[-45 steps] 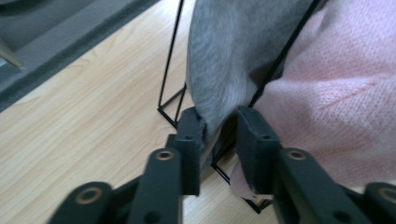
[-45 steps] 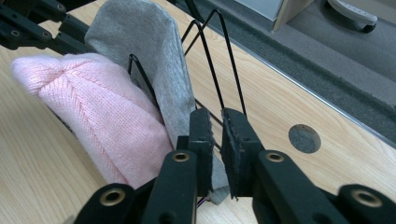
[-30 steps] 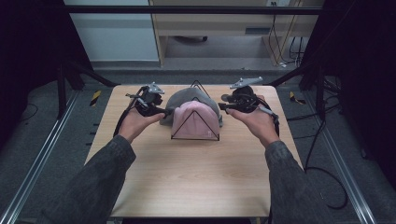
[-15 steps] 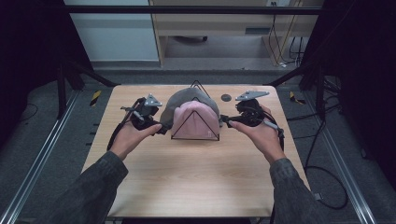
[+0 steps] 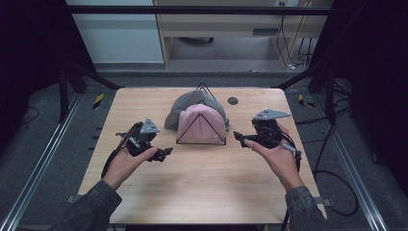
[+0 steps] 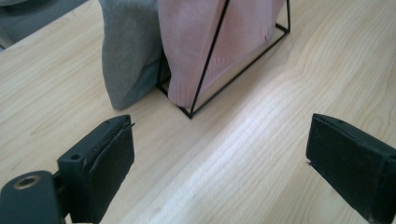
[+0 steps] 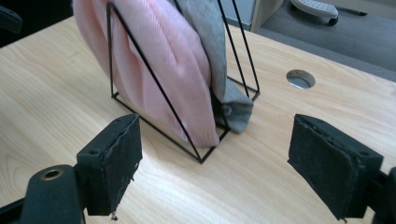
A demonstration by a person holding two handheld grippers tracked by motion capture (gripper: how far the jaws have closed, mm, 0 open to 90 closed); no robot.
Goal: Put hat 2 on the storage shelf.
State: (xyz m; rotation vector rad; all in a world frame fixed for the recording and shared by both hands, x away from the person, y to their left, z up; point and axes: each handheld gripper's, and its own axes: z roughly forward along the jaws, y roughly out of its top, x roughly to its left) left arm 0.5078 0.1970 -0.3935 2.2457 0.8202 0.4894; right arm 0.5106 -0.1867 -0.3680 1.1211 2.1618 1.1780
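A black wire rack (image 5: 201, 140) stands mid-table and holds a pink knit hat (image 5: 201, 122) in front and a grey hat (image 5: 182, 109) behind it. The rack's near corner (image 6: 189, 114) sits ahead of my left gripper (image 6: 219, 172), whose jaws have just been opening and stand wide with nothing between them. My left gripper (image 5: 166, 153) is left of the rack. My right gripper (image 5: 239, 137) is at the rack's right; its jaws have also just been opening and are empty, facing the pink hat (image 7: 159, 65) and grey hat (image 7: 210, 51).
A round cable hole (image 5: 233, 100) lies in the wooden table (image 5: 207, 183) behind and right of the rack, also as a hole (image 7: 300, 78) in the right gripper view. Black frame posts flank the table; cables trail on the floor at right.
Both hands have pulled back from the hats toward the near side of the table, and both grippers' jaws have spread apart. The hats remain in the rack.
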